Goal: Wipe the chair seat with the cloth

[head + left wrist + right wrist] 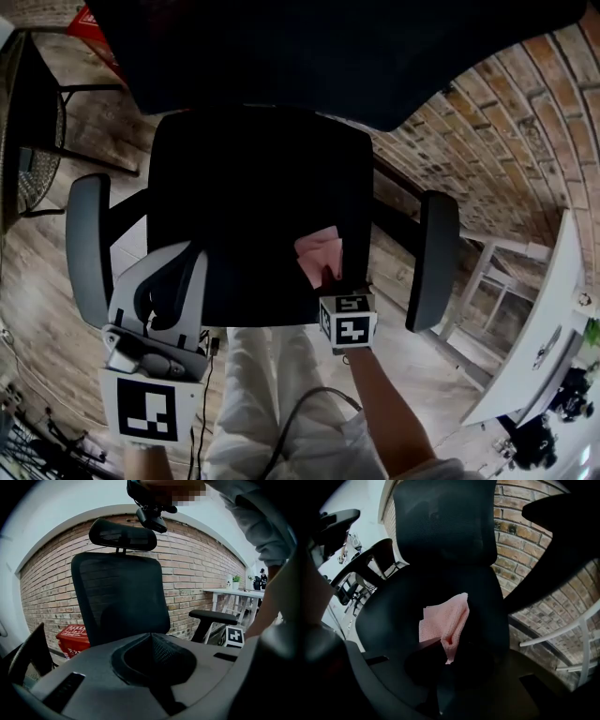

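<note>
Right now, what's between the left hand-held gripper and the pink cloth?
Just bare black chair seat up to the cloth, in the head view.

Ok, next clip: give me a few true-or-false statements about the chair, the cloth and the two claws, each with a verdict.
1. The right claw is shut on the pink cloth. True.
2. The cloth lies spread flat across the middle of the seat. False: it is folded and pinched in the right claw, at the seat's front right part.
3. The left claw grips the cloth too. False: it holds nothing and sits by the grey armrest, off the seat's front left corner.
4. The chair has a headrest above its backrest. True.
</note>
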`<action>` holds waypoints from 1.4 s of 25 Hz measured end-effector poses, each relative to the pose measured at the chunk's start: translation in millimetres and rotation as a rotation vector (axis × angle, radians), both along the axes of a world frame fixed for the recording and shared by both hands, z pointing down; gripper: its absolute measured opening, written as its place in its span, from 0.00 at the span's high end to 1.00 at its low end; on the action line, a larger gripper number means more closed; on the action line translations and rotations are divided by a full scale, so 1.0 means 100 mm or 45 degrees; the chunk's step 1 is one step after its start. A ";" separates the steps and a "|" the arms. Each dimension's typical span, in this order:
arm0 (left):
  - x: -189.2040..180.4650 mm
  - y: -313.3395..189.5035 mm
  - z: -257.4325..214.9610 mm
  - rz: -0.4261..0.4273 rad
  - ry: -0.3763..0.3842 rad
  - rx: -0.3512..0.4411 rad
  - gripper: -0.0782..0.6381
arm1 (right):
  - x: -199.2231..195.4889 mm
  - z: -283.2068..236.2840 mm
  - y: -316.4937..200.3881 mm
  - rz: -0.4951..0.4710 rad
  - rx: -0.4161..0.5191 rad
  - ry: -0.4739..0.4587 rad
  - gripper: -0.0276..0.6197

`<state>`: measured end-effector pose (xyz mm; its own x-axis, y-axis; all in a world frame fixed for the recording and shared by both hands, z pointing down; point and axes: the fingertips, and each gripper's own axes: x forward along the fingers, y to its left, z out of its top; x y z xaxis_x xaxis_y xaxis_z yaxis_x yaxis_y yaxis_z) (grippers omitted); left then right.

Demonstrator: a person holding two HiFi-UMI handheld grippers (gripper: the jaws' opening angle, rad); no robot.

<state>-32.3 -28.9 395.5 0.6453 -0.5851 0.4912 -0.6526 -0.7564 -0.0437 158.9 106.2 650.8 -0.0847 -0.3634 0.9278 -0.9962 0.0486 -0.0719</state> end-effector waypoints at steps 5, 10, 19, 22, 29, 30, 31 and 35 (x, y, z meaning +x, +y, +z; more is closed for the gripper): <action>0.12 0.07 0.00 0.034 0.004 0.001 0.87 | -0.31 0.03 0.58 -0.056 -0.089 -0.076 0.87; 0.19 0.14 0.00 0.052 0.003 0.004 0.87 | -0.57 0.07 1.06 -0.127 -0.174 -0.149 0.87; 0.31 0.25 0.01 0.108 -0.017 0.008 0.87 | -0.24 0.03 1.16 -0.155 -0.176 -0.057 0.87; 0.34 0.26 0.00 0.107 -0.012 0.006 0.87 | -0.06 -0.03 1.02 -0.145 -0.140 -0.002 0.87; 0.43 0.25 0.00 0.106 -0.005 0.015 0.87 | 0.22 -0.06 0.44 -0.097 -0.038 0.117 0.87; 0.44 0.25 0.00 0.104 -0.005 0.017 0.87 | 0.24 -0.07 0.33 -0.089 -0.006 0.127 0.88; 0.44 0.25 0.00 0.103 -0.005 0.017 0.87 | 0.26 -0.09 0.22 -0.079 0.021 0.137 0.88; 0.42 0.21 -0.03 0.091 -0.010 0.026 0.87 | 0.38 -0.09 -0.20 -0.036 0.080 0.178 0.87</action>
<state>10.2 -8.2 392.7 0.6817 -0.5479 0.4848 -0.5967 -0.7998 -0.0649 196.6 86.6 641.7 0.0325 -0.4205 0.9067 -0.9945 0.0769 0.0714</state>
